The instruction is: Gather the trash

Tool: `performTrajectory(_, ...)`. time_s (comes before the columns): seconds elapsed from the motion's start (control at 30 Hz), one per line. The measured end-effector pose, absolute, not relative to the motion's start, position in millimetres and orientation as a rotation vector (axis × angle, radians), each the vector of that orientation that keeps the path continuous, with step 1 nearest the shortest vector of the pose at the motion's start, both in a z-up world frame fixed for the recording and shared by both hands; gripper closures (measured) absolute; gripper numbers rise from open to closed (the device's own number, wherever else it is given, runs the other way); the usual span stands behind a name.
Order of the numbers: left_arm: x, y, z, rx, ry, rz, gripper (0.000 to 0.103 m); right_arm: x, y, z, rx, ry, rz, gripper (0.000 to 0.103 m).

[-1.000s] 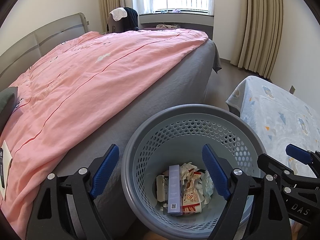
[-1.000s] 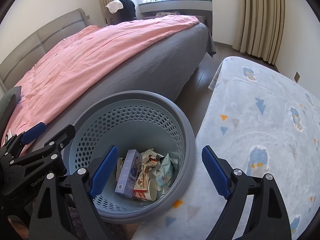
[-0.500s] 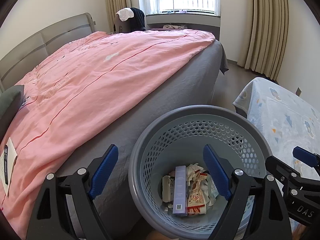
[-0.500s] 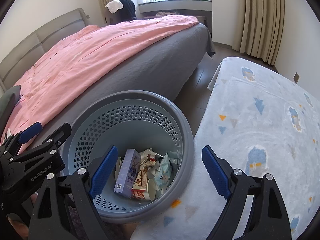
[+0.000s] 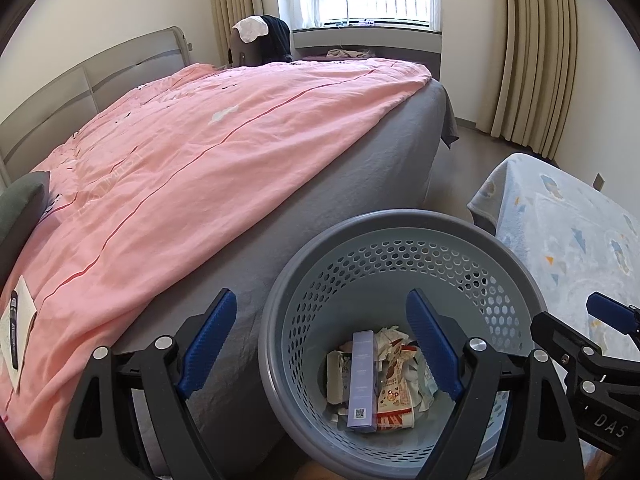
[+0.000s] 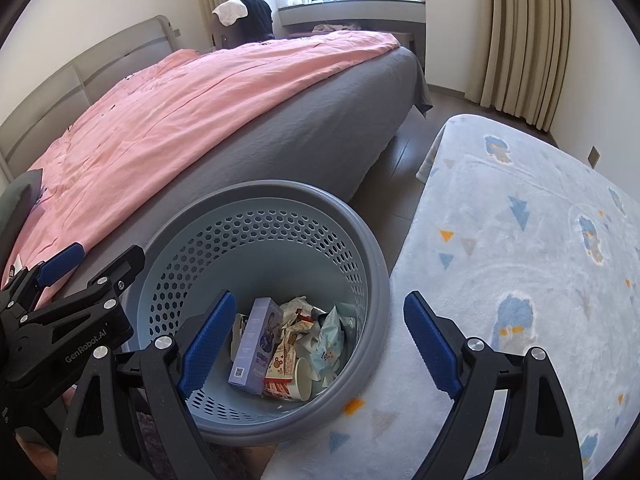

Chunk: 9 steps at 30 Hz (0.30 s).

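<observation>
- Now higher than a second ago, the left gripper (image 5: 320, 350) hovers over the gray wastebasket (image 5: 400, 220) — jaws wide apart, empty.
- Right gripper (image 6: 316, 338) — likewise spread, nothing held.
- Trash (image 6: 288, 350) sits inside the basket, beside the bed (image 5: 200, 152).

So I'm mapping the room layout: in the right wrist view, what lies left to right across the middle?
Pink duvet on the bed, then the grey laundry-style basket holding trash, then the pale blue patterned rug.

Grey perforated basket (image 5: 400, 240) upright on floor, purple box (image 5: 362, 380), wrappers (image 6: 308, 328), paper cup (image 6: 302, 372) inside
</observation>
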State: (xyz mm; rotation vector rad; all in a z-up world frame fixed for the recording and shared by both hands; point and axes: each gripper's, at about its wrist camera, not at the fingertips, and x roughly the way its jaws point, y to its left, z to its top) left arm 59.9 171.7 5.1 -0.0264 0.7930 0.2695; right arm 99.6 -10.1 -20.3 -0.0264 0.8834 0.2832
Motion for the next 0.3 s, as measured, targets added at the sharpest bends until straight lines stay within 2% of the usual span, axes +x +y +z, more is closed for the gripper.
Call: performTrajectory(0.3, 60.4, 171.9, 3.9, -0.029, 0.8, 0.267, 0.02, 99.6, -10.3, -20.3, -0.027, 0.882, 0.282, 0.019)
